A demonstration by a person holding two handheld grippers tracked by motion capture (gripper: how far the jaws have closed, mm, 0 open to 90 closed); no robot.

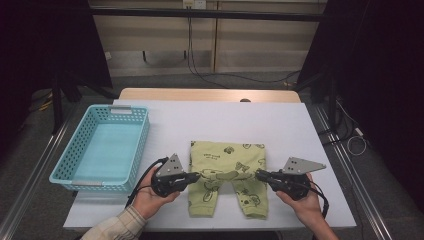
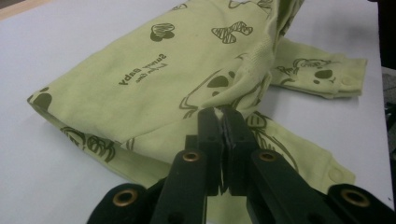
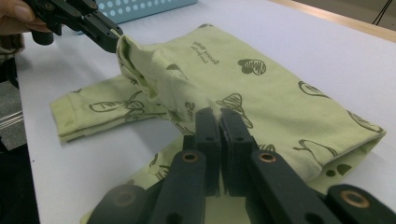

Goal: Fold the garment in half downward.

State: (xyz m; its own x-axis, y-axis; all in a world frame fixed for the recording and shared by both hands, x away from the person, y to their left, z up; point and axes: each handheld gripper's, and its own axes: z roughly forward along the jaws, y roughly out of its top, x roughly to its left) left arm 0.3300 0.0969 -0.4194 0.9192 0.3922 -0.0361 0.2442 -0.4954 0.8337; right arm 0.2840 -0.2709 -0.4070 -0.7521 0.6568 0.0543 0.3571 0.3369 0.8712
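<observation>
Here both grippers, left gripper [image 1: 196,175] and right gripper [image 1: 260,174], pinch the green garment [image 1: 227,162].

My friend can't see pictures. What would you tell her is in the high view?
Two hands each hold a claw, left and right, pinching opposite sides of small green printed baby pants on a white table. A blue basket sits to the left.

High view overhead, facing forward-down; tool views close, sharing garment [image 1: 228,176].
</observation>
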